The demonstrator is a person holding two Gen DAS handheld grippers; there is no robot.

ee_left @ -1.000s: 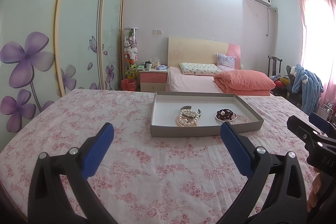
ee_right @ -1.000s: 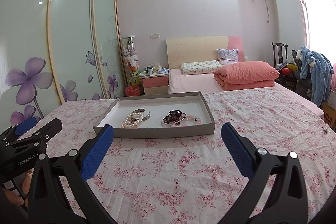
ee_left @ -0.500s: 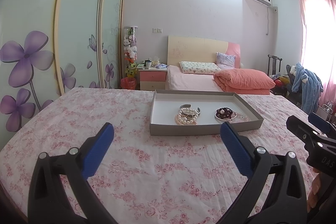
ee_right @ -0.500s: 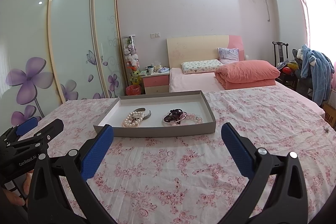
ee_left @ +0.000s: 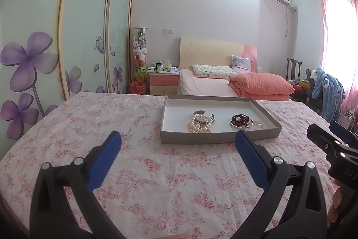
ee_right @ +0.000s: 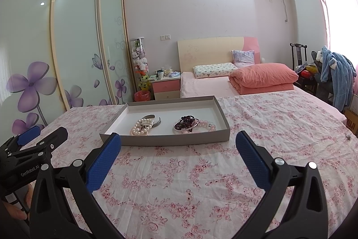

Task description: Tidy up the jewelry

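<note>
In the gray tray on the flowery bed, the light, slippery pearl bracelet is best pinched across its strands, and both grippers' jaws are spread wide.

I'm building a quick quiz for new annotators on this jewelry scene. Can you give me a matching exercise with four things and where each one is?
Things:
1. pearl bracelets
2. dark bead bracelet
3. tray
4. folded pink quilt

Places:
a. on the floral bedspread
b. left part of the tray
c. on the far bed, beside the pillows
d. right part of the tray

Pairs: 1-b, 2-d, 3-a, 4-c
</note>
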